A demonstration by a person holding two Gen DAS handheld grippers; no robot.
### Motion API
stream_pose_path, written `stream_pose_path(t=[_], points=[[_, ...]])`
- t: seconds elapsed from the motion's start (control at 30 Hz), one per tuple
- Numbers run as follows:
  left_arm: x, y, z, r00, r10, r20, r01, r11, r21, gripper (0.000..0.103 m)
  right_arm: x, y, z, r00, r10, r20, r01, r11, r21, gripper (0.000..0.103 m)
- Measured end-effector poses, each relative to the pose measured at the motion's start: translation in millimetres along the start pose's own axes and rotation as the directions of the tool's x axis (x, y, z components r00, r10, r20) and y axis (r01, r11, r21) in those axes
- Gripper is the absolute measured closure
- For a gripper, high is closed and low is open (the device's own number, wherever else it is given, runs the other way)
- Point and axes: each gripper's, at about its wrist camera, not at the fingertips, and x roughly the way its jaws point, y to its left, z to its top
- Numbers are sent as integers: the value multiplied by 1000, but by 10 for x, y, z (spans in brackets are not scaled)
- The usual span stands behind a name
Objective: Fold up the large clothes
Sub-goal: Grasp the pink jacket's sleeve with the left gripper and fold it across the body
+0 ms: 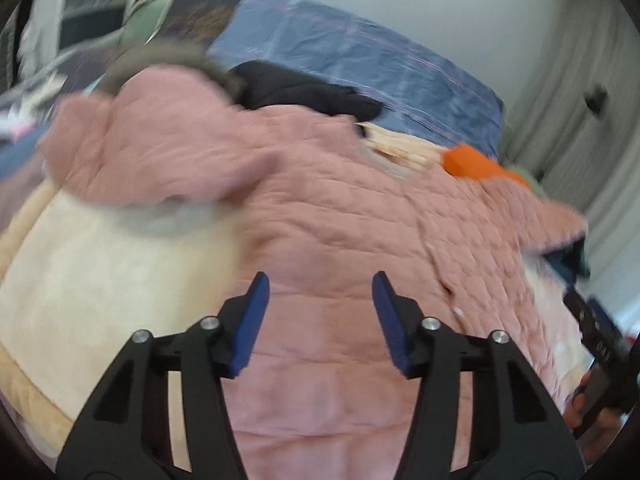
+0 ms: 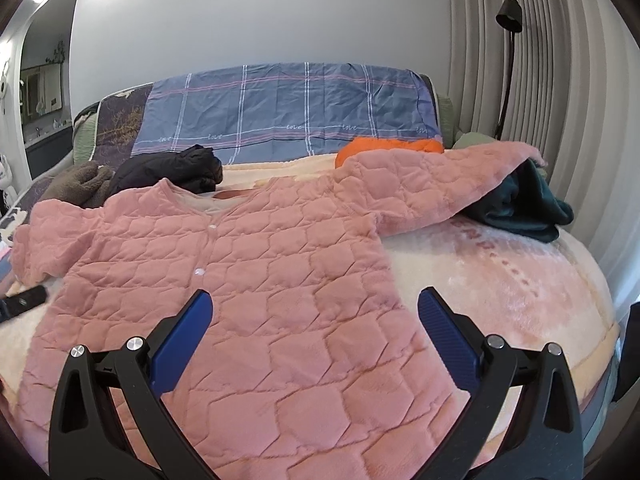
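Observation:
A pink quilted jacket (image 2: 248,280) lies spread front-up on the bed, buttons down its middle, both sleeves stretched out to the sides. Its right sleeve (image 2: 432,176) drapes over a dark teal garment. My right gripper (image 2: 316,300) is open and empty, hovering above the jacket's lower right part. My left gripper (image 1: 320,284) is open and empty, just above the jacket's body (image 1: 340,220); this view is motion-blurred. The left sleeve (image 1: 132,148) shows at the upper left there. My left gripper's tip also shows at the left edge of the right wrist view (image 2: 24,298).
A cream and pink fleece blanket (image 2: 500,280) covers the bed. A blue plaid sheet (image 2: 288,108) lies at the head. Around the jacket lie a black garment (image 2: 172,170), a brown fleece (image 2: 76,184), an orange garment (image 2: 384,146) and a dark teal garment (image 2: 524,208). Curtains and a black lamp (image 2: 508,16) stand at the right.

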Motion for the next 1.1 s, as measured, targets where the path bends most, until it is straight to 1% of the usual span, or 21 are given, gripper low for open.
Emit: stream_pose_path(t=[0.03,0.07,0.17,0.27,0.33,0.37,0.43,0.53,0.57,0.6,0.67,0.77,0.8,0.83,0.87,0.9,0.93,0.97,1.03,1.1], points=[[2,166,33,1000,16,9,-16,999,-33,52,37,-12,2,1000,-8,-5,8,1000,-7,1],[6,354,72,999,48,15,-47,997,-66,54,73,-24,1,1000,-12,-14,11,1000,-11,1],[22,807,201,992,125,15,-121,982,-146,59,199,-67,10,998,-10,-58,8,1000,-21,1],[34,1395,412,977,211,18,-201,951,-233,61,289,-96,32,996,-22,-84,19,999,-37,1],[84,1676,525,974,226,6,-215,936,-278,61,346,-95,68,995,-27,-97,22,999,-49,1],[120,1791,572,976,217,-3,-209,933,-293,61,375,-95,91,994,-22,-103,17,999,-50,1],[299,2055,686,980,193,-45,-197,924,-329,61,441,-77,151,992,-4,-123,-1,999,-43,1],[582,2350,773,980,178,-95,-201,899,-390,60,547,-4,213,985,32,-169,-39,998,-38,1],[635,2436,783,979,176,-99,-201,890,-408,58,587,40,228,981,48,-190,-58,997,-48,1],[700,2556,806,979,178,-96,-203,870,-449,56,620,86,239,977,55,-205,-69,996,-61,1],[739,2688,841,984,163,-74,-178,848,-499,49,653,153,252,976,52,-213,-72,993,-89,1],[778,2911,922,990,143,-16,-125,802,-583,44,712,232,271,978,29,-207,-57,989,-133,1],[785,2953,940,989,145,-8,-121,793,-597,44,741,251,280,977,26,-210,-56,989,-140,1],[802,3008,965,990,141,2,-111,783,-612,47,765,253,293,976,26,-215,-57,989,-139,1],[815,3055,990,990,142,14,-102,776,-622,61,786,257,304,975,30,-219,-61,989,-135,1],[824,3067,1014,989,147,15,-107,781,-616,72,800,261,311,974,36,-223,-66,989,-131,1],[824,3049,1058,988,152,15,-113,799,-590,89,810,265,320,973,44,-227,-74,989,-126,1],[793,2997,1099,986,166,20,-126,818,-562,91,810,265,325,972,50,-227,-80,989,-124,1],[642,2724,1185,979,200,51,-149,855,-497,92,784,270,334,974,65,-217,-94,988,-126,1],[438,2377,1282,972,209,111,-149,905,-398,93,754,273,341,978,65,-199,-93,986,-136,1]])
